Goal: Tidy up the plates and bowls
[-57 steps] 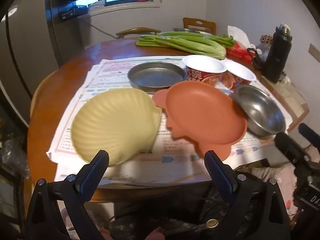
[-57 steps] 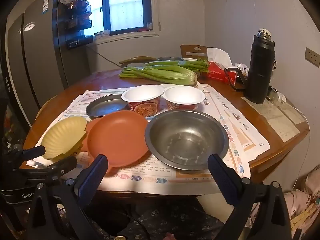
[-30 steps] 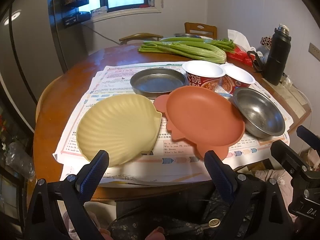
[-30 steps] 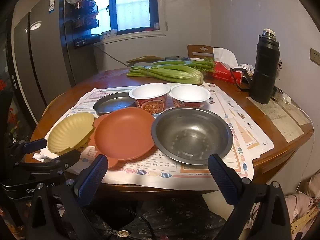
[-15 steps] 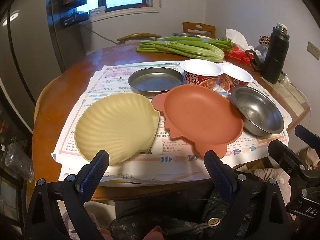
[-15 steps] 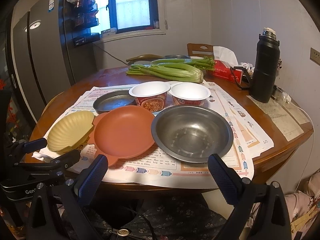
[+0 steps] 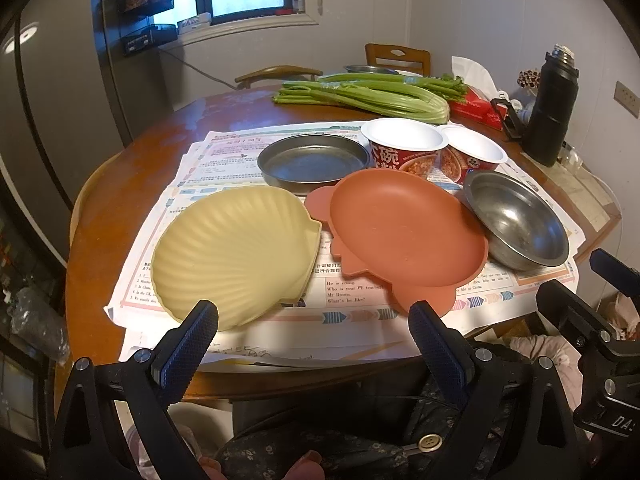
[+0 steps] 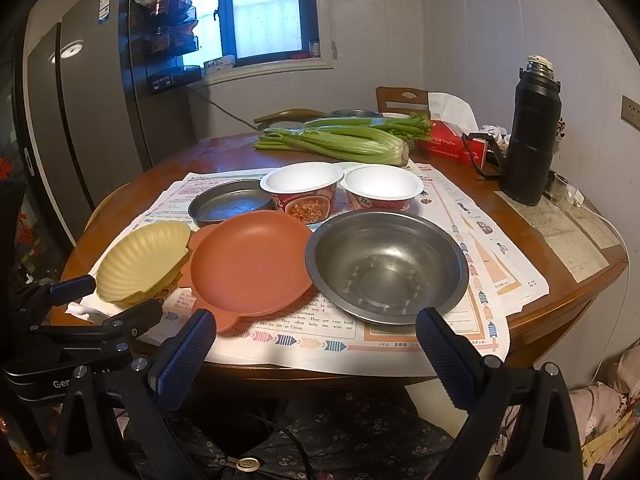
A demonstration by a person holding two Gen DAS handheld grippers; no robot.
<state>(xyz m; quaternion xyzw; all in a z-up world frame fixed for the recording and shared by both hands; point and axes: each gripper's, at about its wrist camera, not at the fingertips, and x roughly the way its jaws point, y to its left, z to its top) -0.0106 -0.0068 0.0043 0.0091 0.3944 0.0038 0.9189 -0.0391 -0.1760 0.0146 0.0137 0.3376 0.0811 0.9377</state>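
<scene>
On the paper-covered worktop [image 8: 568, 308] the shell plate [image 7: 236, 256], orange plate [image 7: 404, 232] and steel bowl [image 8: 386, 266] sit in a row. Short of its near edge, the left gripper [image 7: 314, 322] and right gripper [image 8: 316, 330] hover, jaws apart and empty.

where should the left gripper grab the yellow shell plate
Probably the near rim of the pale yellow shell-shaped plate, approached from the table edge. That scalloped rim is thin, faces the open left gripper and sits unobstructed. The plate's right side is crowded by the terracotta-coloured plate.
</scene>
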